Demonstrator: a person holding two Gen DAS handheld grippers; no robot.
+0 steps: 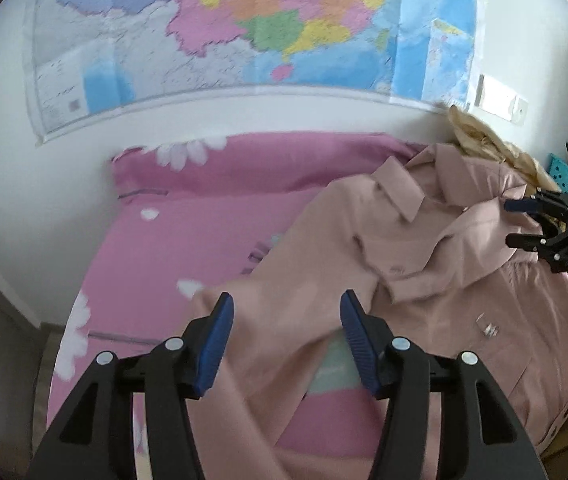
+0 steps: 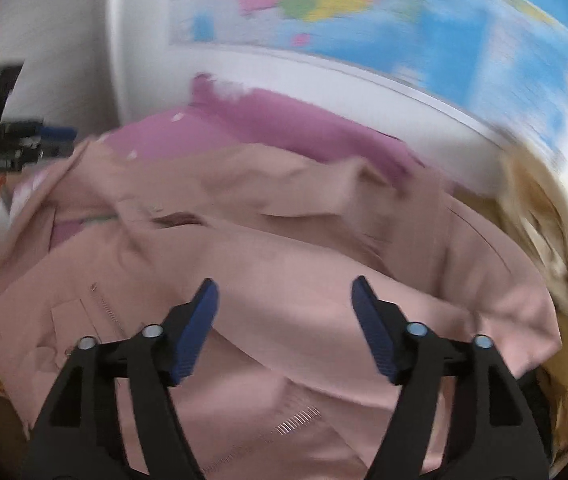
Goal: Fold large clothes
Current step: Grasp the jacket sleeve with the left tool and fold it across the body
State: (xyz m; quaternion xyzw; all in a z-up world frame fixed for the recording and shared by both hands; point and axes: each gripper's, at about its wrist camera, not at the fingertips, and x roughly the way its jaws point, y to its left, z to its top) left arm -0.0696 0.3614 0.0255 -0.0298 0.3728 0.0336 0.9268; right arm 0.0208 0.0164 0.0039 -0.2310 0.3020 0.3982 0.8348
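A large dusty-pink collared jacket (image 1: 424, 248) lies rumpled on a pink flowered bedsheet (image 1: 188, 240). My left gripper (image 1: 286, 308) is open and empty, hovering over the jacket's left sleeve. My right gripper (image 2: 284, 292) is open and empty above the jacket's body (image 2: 284, 248), and it also shows at the right edge of the left wrist view (image 1: 524, 224). The left gripper shows at the left edge of the right wrist view (image 2: 56, 140). The right wrist view is motion-blurred.
A coloured wall map (image 1: 244, 24) hangs above the bed. A beige garment (image 2: 544, 240) is heaped by the wall right of the jacket. A white wall switch plate (image 1: 500, 98) sits at the right. The bed's left edge drops to the floor (image 1: 0, 360).
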